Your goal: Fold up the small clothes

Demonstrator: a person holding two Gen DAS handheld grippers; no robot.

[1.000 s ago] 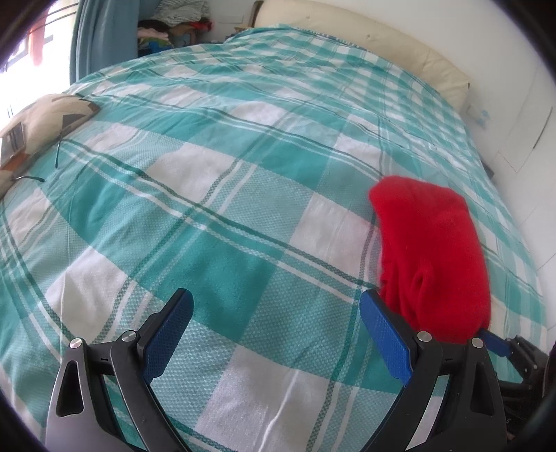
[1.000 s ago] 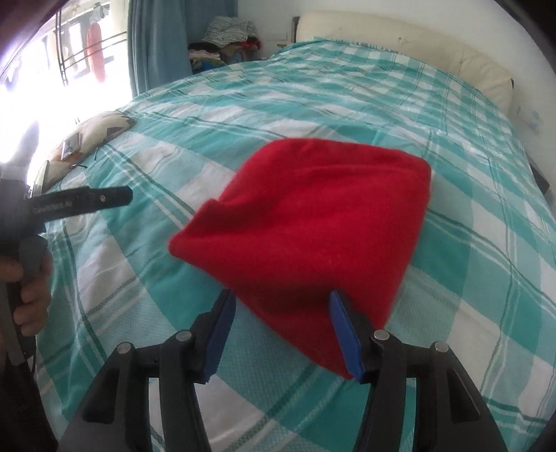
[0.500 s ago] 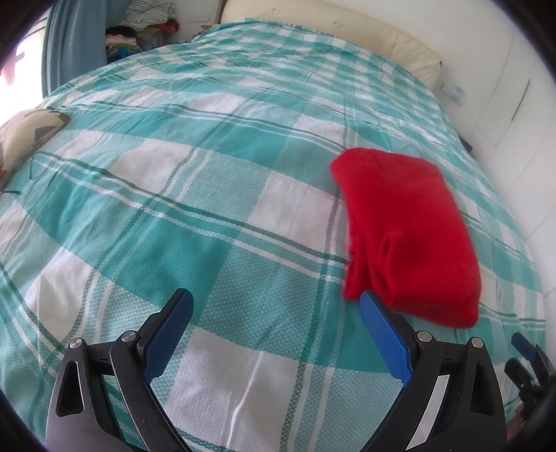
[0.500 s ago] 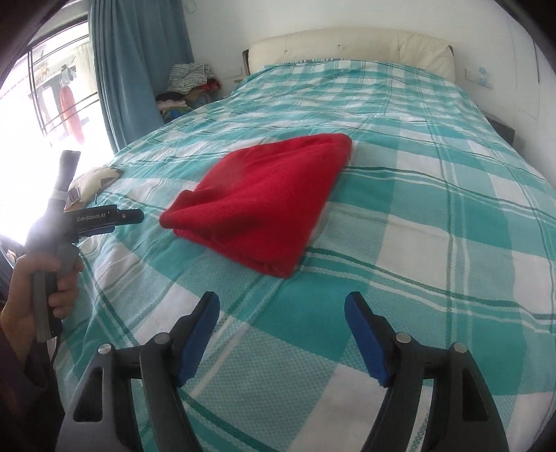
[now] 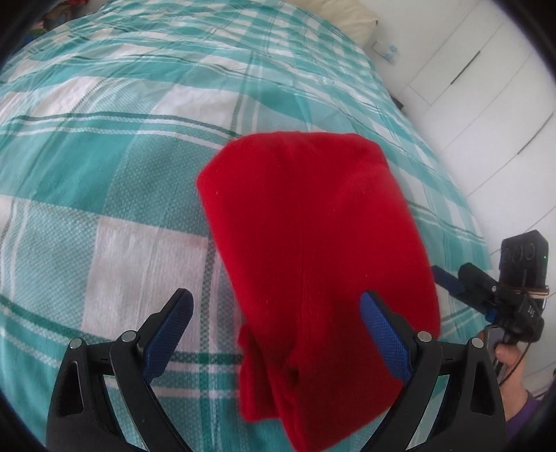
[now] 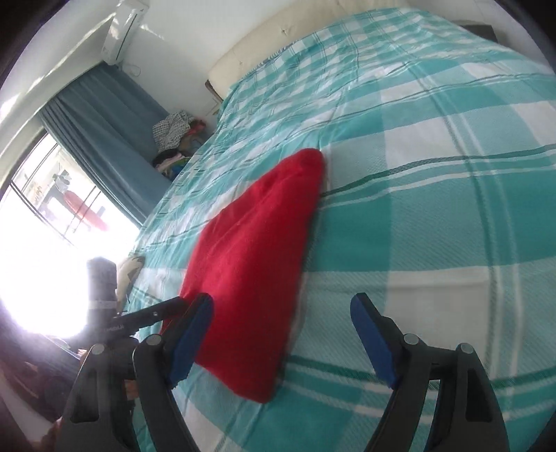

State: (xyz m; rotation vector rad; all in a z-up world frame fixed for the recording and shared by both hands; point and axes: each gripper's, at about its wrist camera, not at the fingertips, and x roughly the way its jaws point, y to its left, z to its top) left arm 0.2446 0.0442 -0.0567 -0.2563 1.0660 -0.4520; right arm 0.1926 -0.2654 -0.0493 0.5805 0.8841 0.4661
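Note:
A folded red garment (image 5: 312, 226) lies flat on the teal and white checked bedspread (image 5: 104, 156). My left gripper (image 5: 276, 297) hovers over its near end, jaws wide open; the cloth lies under the gap and beside the right finger (image 5: 382, 333), not pinched. In the right wrist view the red garment (image 6: 257, 250) runs away from me. My right gripper (image 6: 281, 302) has its jaws opening, the near cloth edge lying below them by the left finger (image 6: 191, 333), unpressed. Each gripper shows in the other's view: right gripper (image 5: 486, 288), left gripper (image 6: 139, 316).
A cream headboard (image 6: 312, 31) closes the far end of the bed. A blue curtain (image 6: 104, 139), a bright window and a pile of clothes (image 6: 173, 135) stand at the left. White wardrobe doors (image 5: 486, 87) line the right side. A small patterned cushion (image 6: 130, 271) lies near the bed's left edge.
My left gripper swung right, from bare bedspread to over the red garment. My right gripper backed off the garment, rolled and widened its jaws; the garment now lies flat.

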